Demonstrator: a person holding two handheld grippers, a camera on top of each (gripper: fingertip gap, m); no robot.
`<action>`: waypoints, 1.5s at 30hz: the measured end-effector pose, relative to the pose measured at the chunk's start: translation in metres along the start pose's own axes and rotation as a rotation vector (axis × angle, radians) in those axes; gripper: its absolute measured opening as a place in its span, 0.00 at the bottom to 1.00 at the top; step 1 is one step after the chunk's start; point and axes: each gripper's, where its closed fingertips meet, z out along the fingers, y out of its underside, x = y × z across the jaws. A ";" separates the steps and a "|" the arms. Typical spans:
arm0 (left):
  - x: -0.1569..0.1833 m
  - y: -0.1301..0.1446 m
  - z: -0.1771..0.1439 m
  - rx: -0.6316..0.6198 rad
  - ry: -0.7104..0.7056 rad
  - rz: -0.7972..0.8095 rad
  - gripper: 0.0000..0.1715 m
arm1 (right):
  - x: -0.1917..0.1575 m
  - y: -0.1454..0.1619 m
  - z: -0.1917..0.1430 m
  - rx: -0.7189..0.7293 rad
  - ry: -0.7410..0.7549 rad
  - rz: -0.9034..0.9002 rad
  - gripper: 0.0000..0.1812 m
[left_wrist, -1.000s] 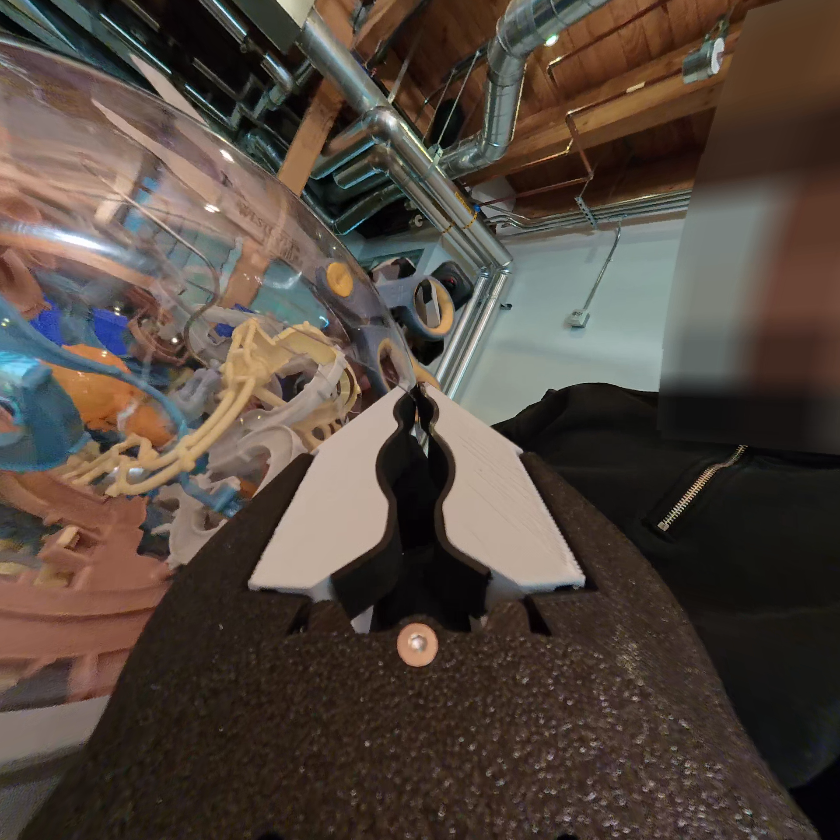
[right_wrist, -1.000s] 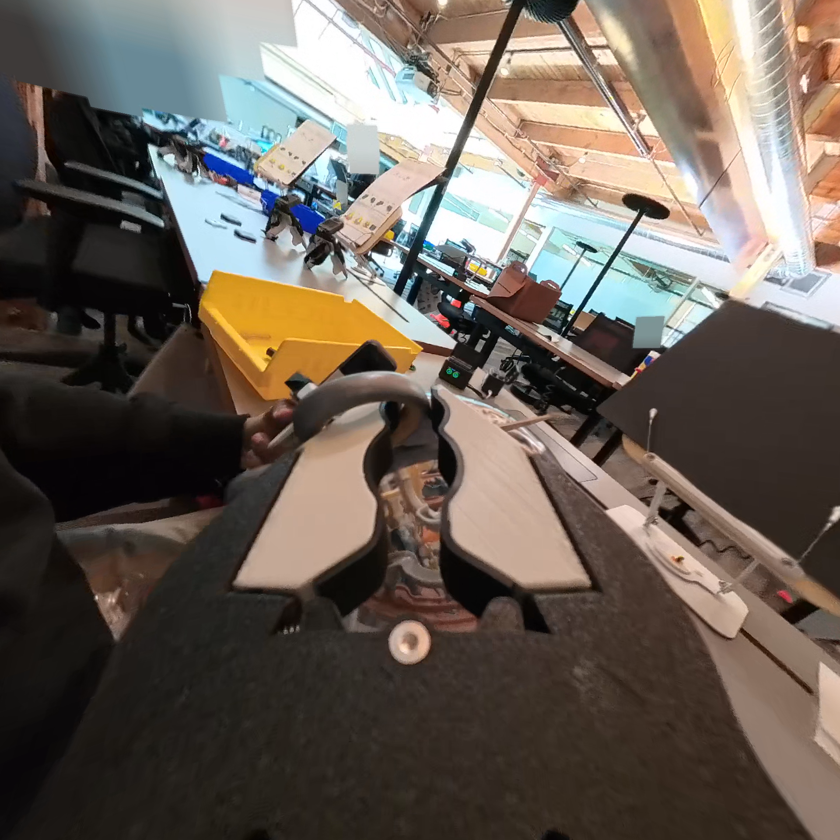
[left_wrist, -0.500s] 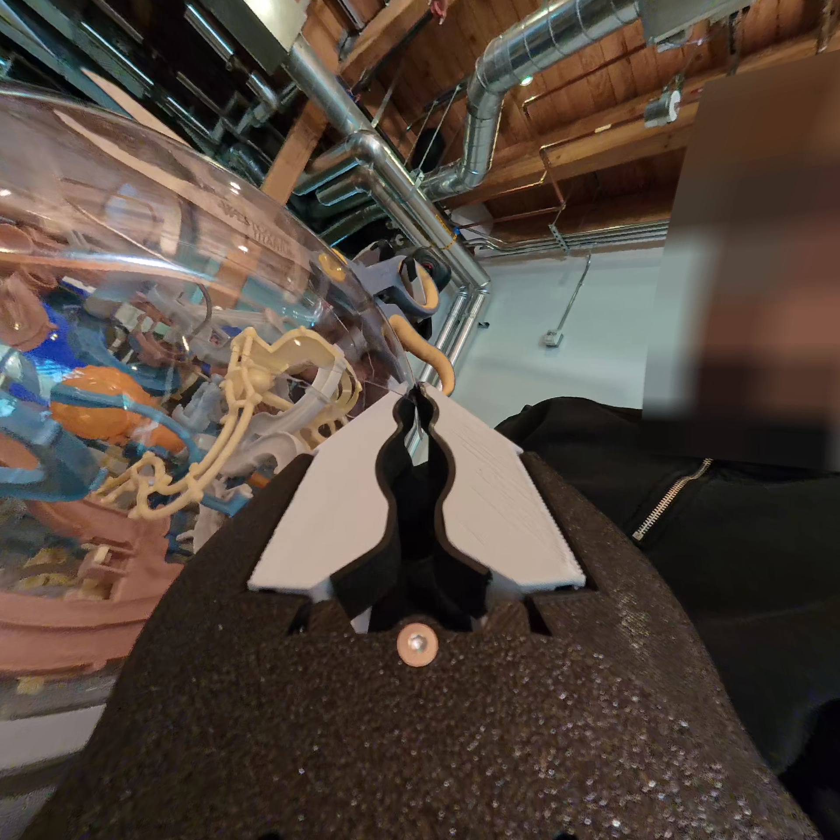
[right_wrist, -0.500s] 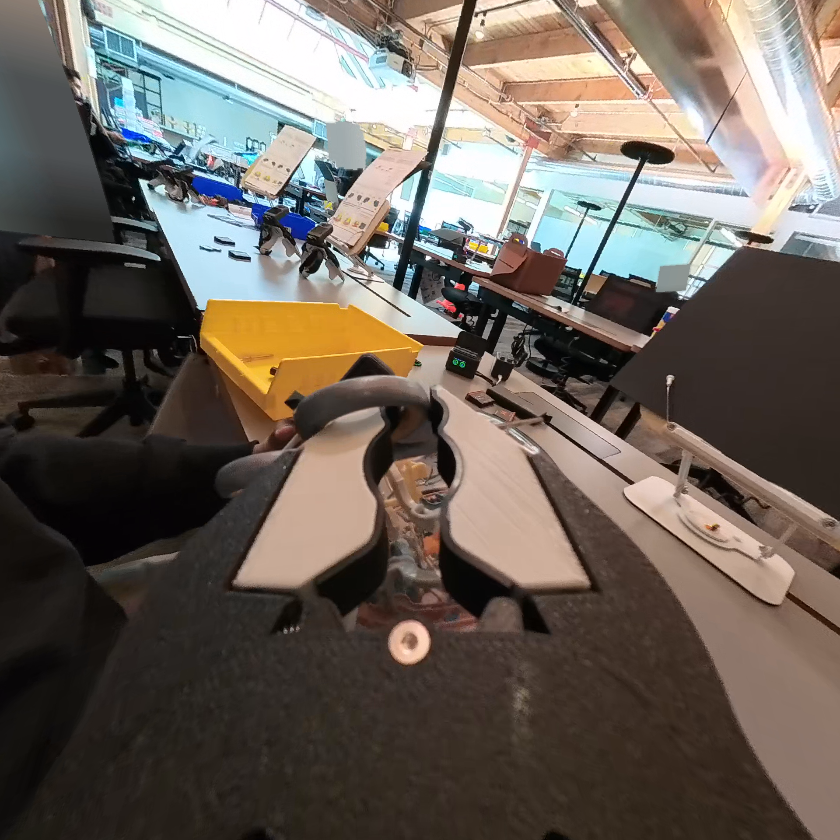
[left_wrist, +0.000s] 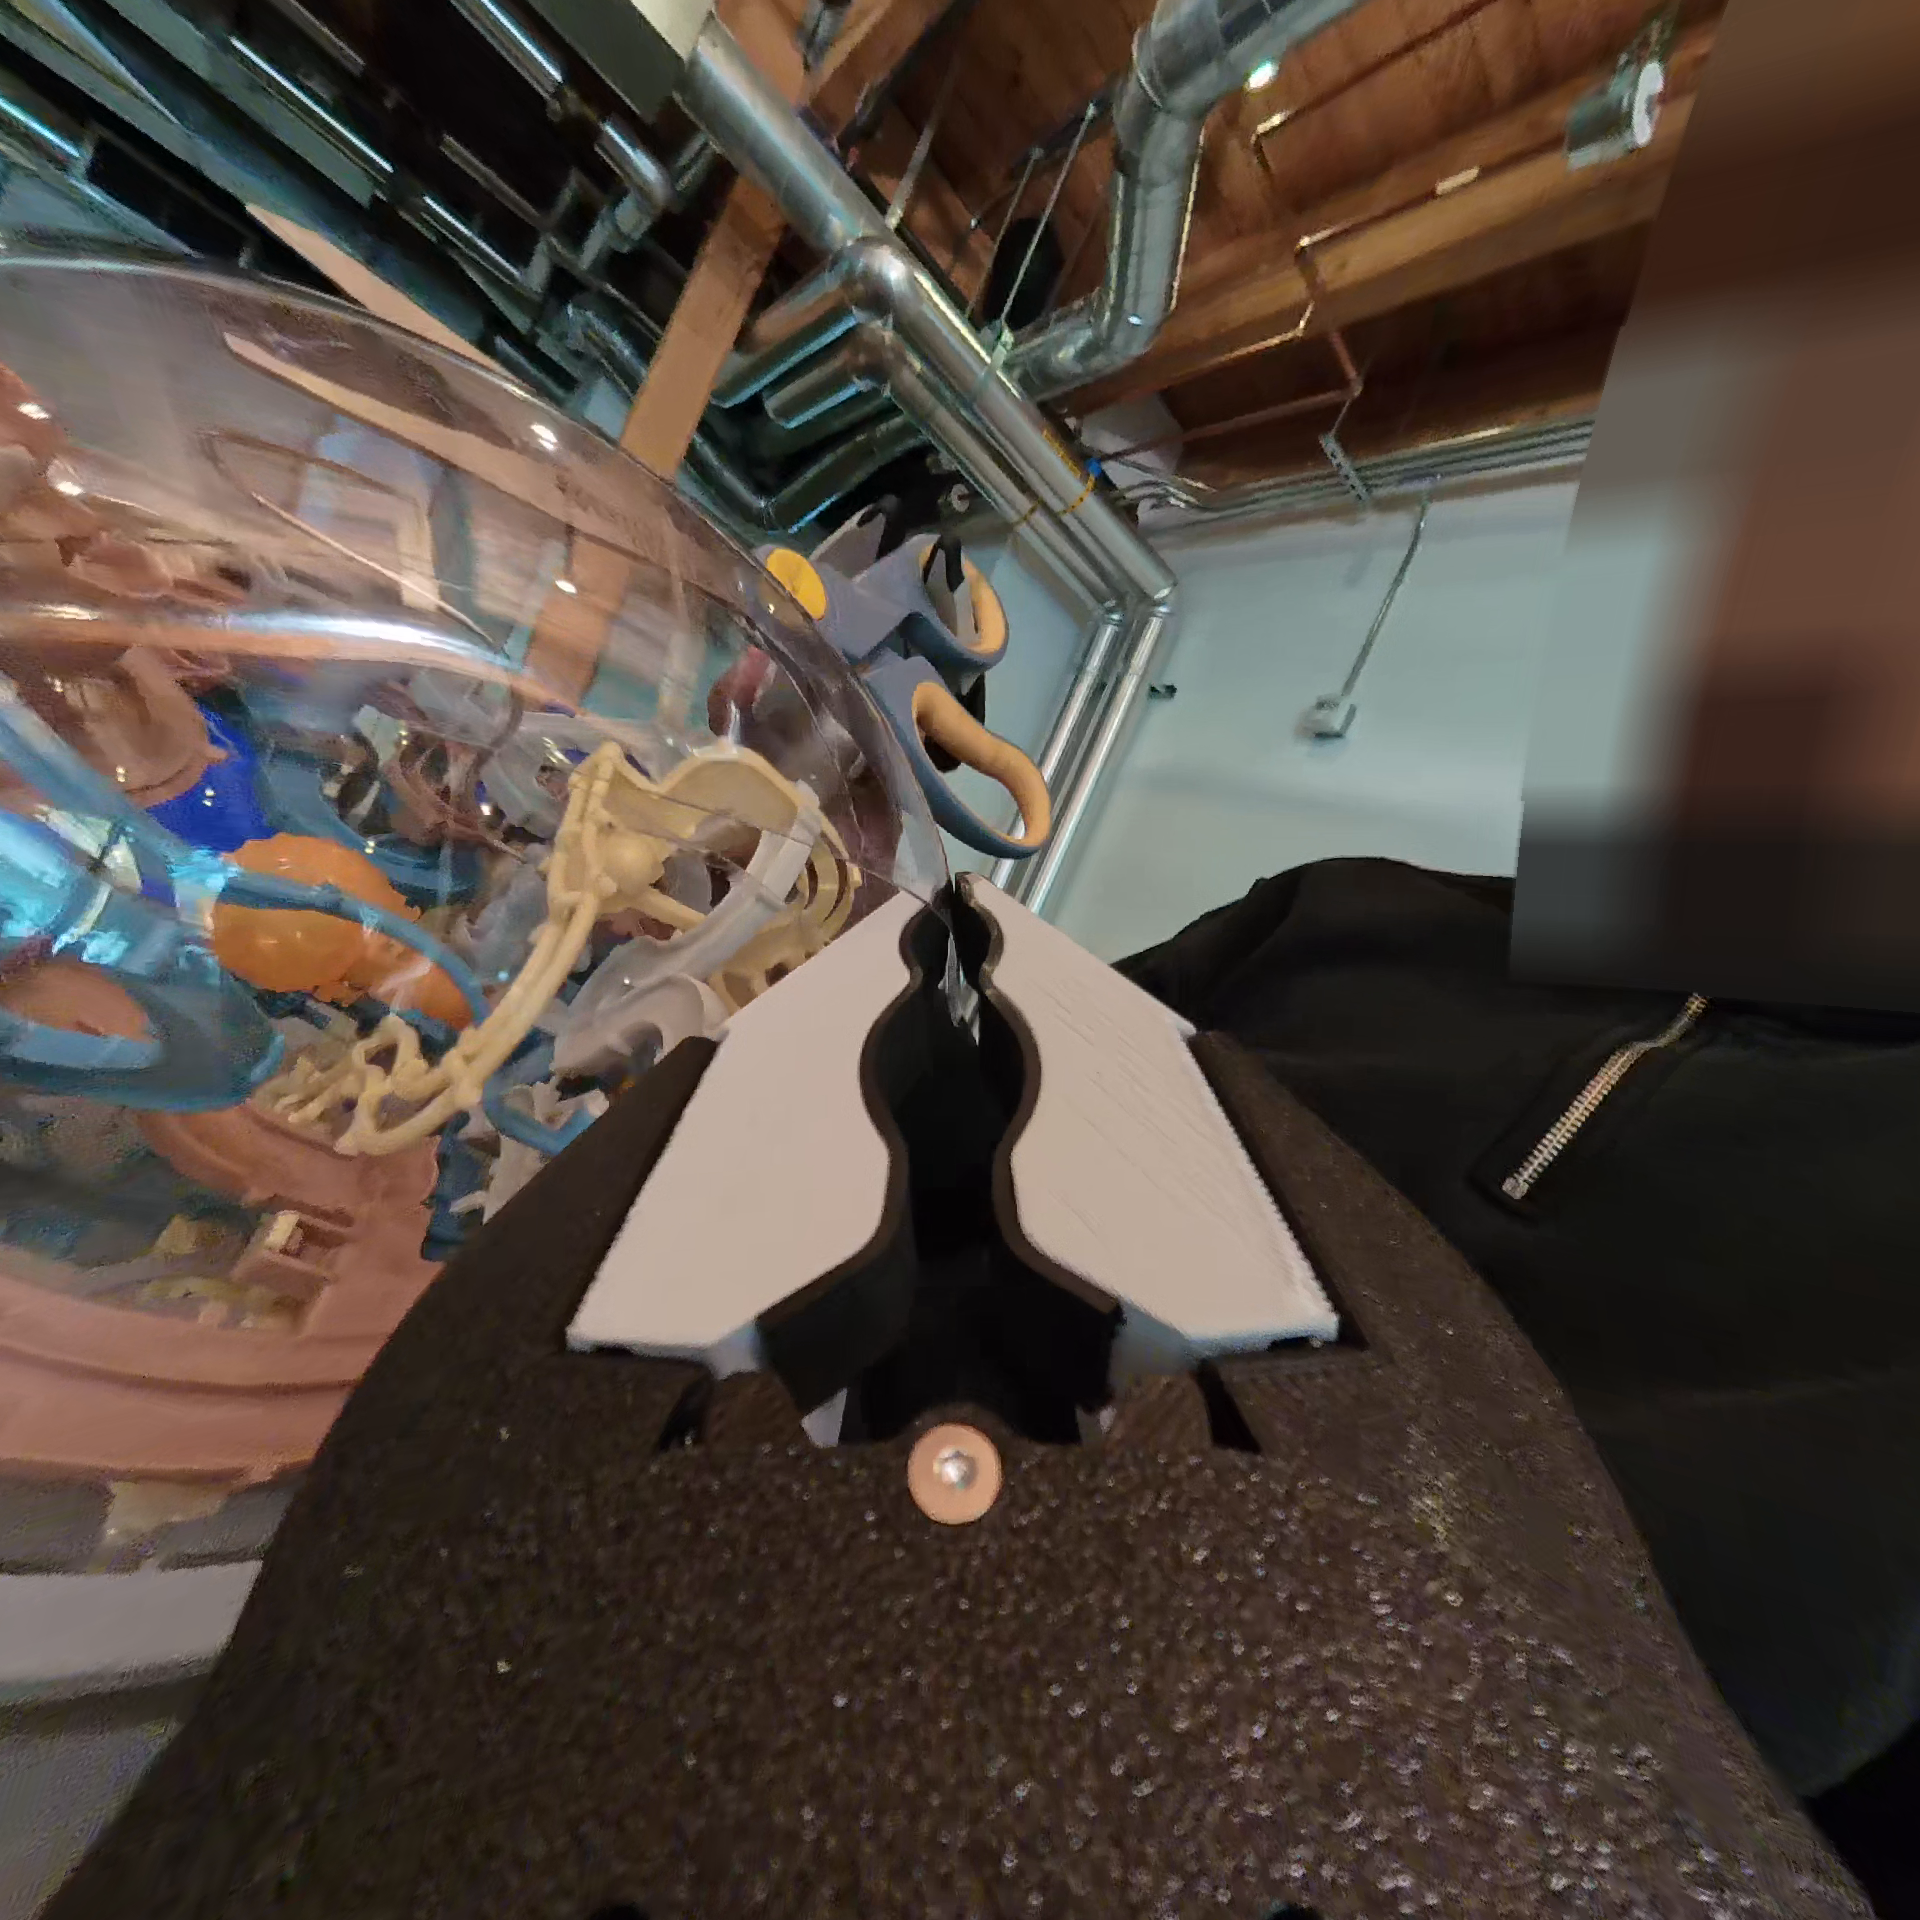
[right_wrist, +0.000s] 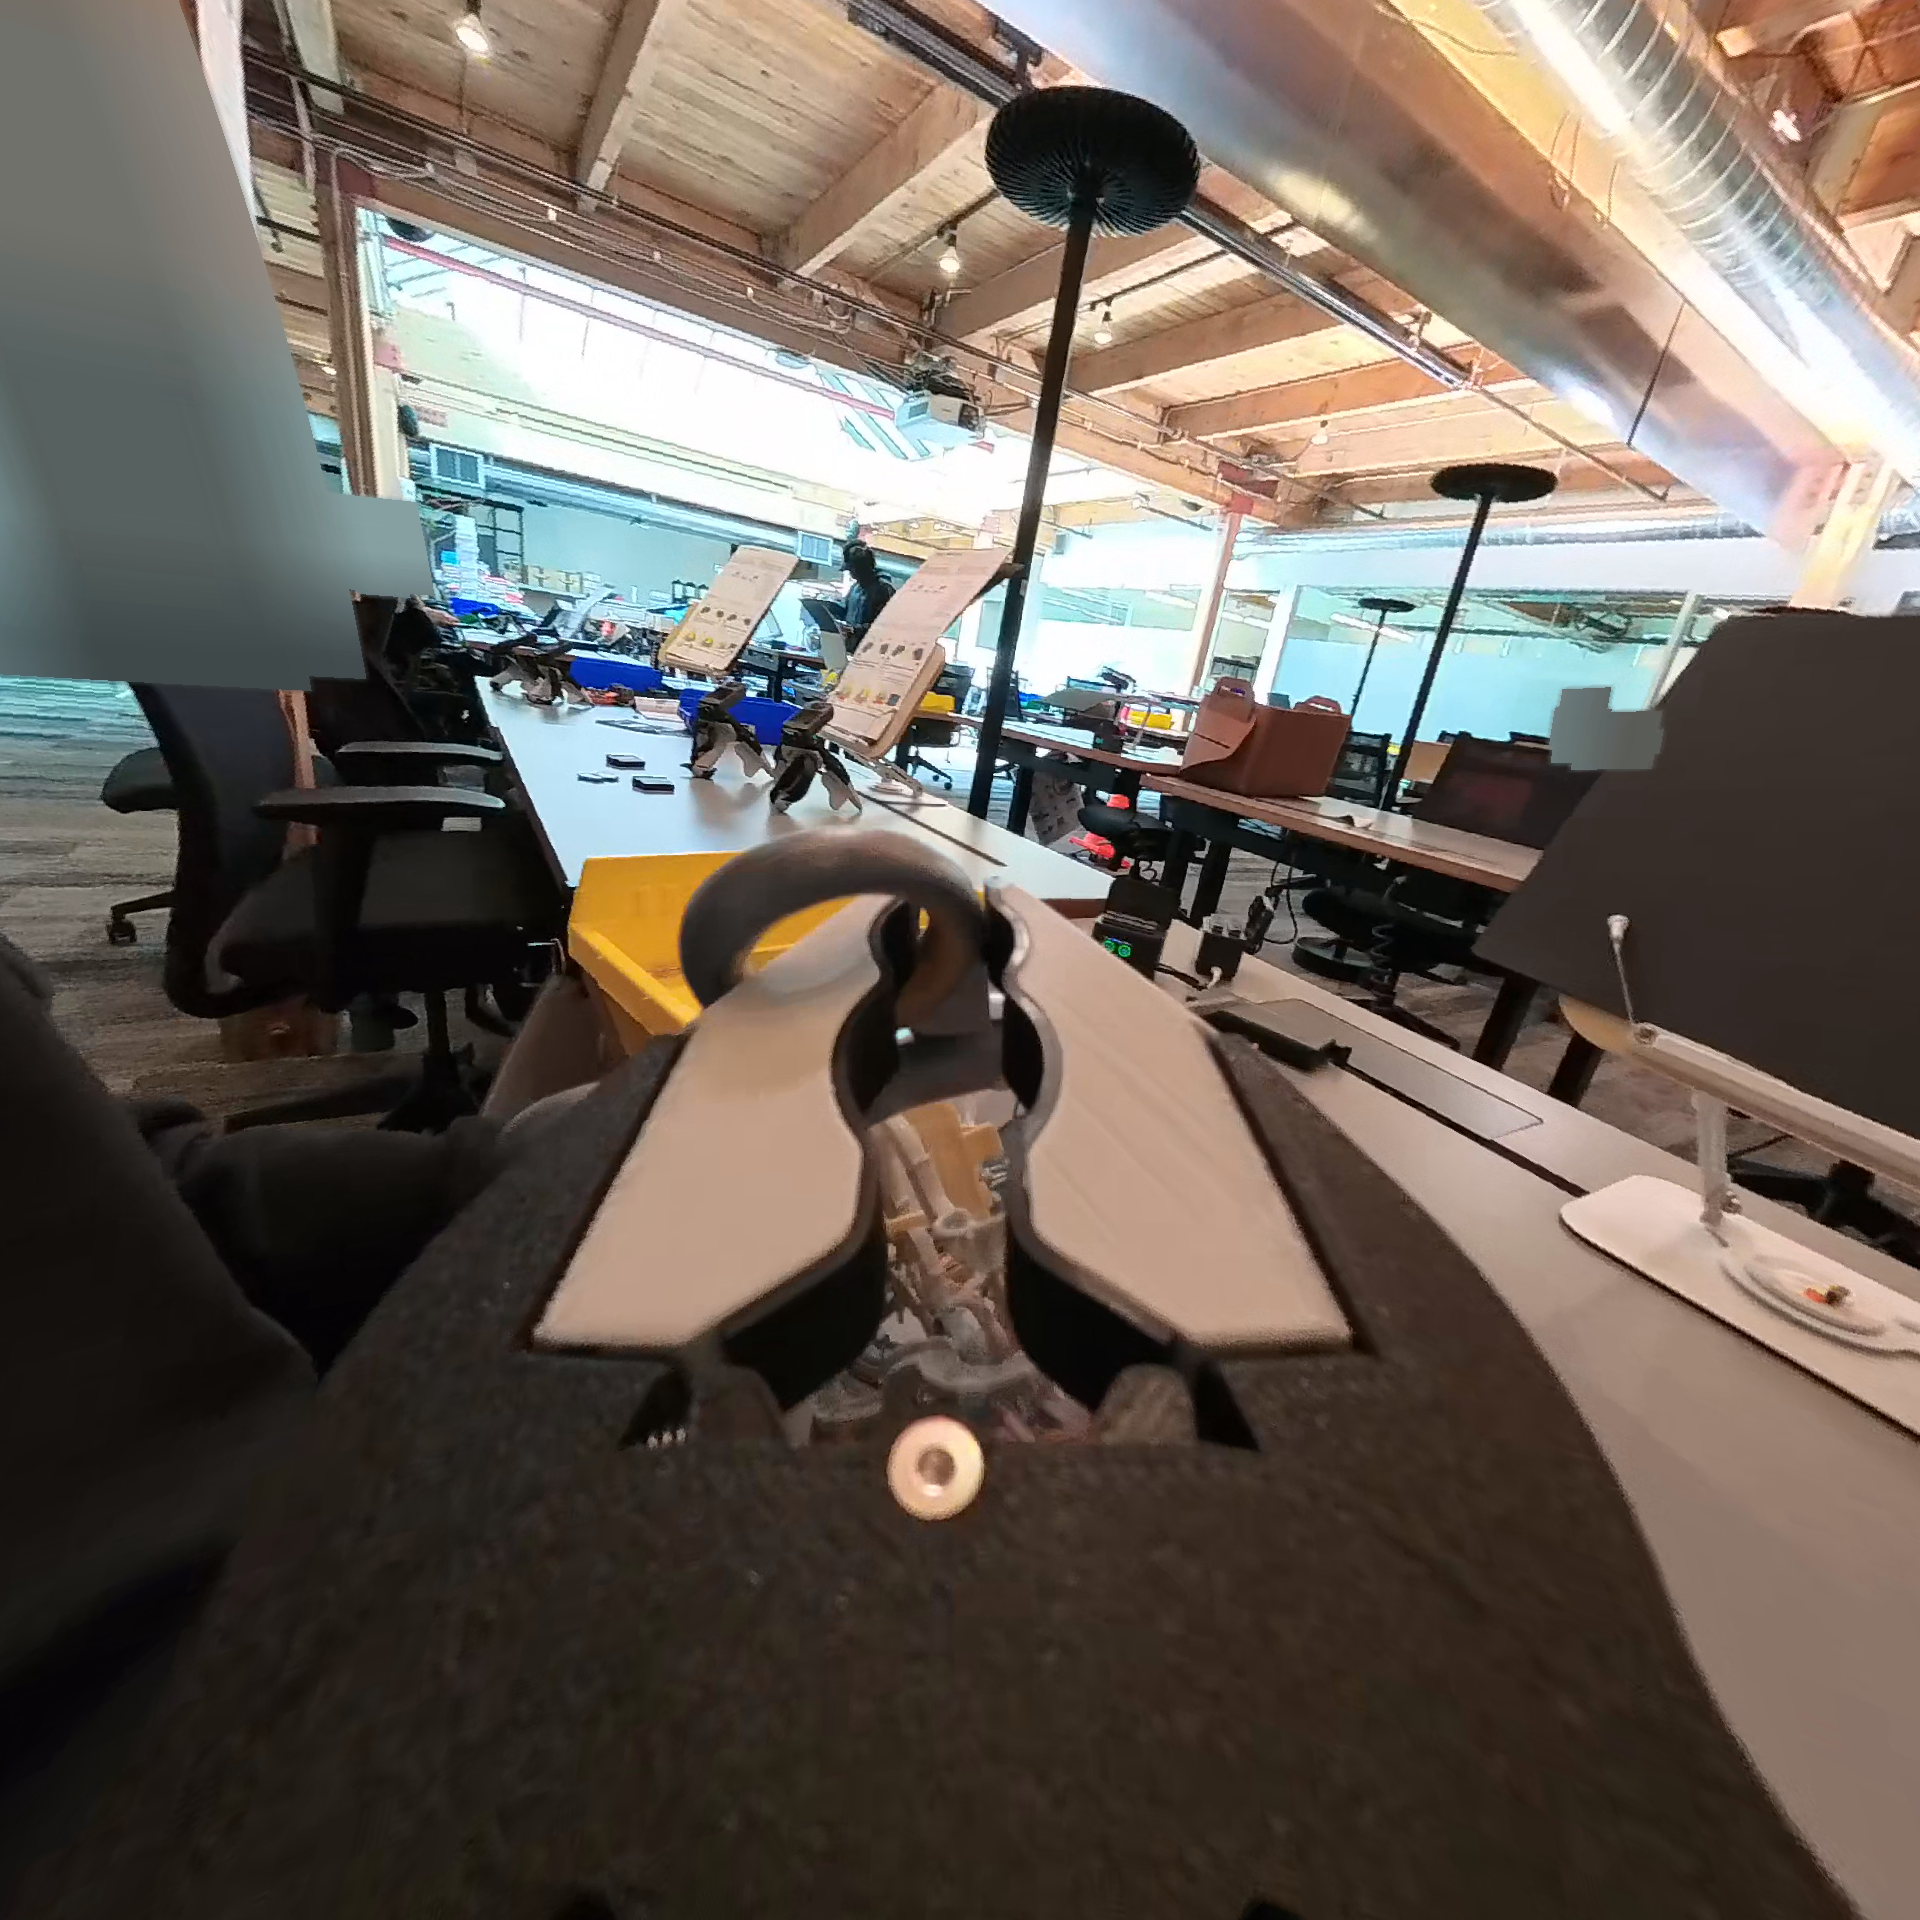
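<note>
A clear plastic ball (left_wrist: 416, 727) with a coloured maze of tracks inside fills the left of the left wrist view. My left gripper (left_wrist: 956, 906) is shut on the ball's thin clear rim at its right edge. A grey-blue loop handle (left_wrist: 940, 717) with a tan inner face sticks out from the ball beyond it. In the right wrist view my right gripper (right_wrist: 987, 920) is shut on the grey loop handle (right_wrist: 821, 873). The maze parts (right_wrist: 935, 1226) show low between its fingers. The rest of the ball is hidden there.
A person in a black zip jacket (left_wrist: 1558, 1195) is close on the right. A yellow bin (right_wrist: 644, 935) lies ahead, on a grey table (right_wrist: 1662, 1538) with a white base plate and rod (right_wrist: 1745, 1278). A black board (right_wrist: 1766, 852), a pole lamp (right_wrist: 1039, 520) and office chairs (right_wrist: 364, 883) stand around. My hands' fingertips stand some 12 cm from each other.
The ball has turned a little between the two grippers and the right wrist view has levelled toward the room. Both grips have stayed shut.
</note>
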 end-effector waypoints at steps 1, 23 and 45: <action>0.001 0.002 0.001 -0.011 0.000 0.008 0.00 | 0.000 -0.002 -0.002 -0.001 -0.015 -0.004 0.05; 0.013 0.012 0.004 -0.066 0.085 -0.014 0.00 | 0.000 -0.021 0.003 -0.072 0.005 -0.381 0.05; 0.009 0.013 0.005 -0.074 0.077 -0.035 0.00 | 0.047 -0.002 0.007 0.050 0.028 -0.101 0.06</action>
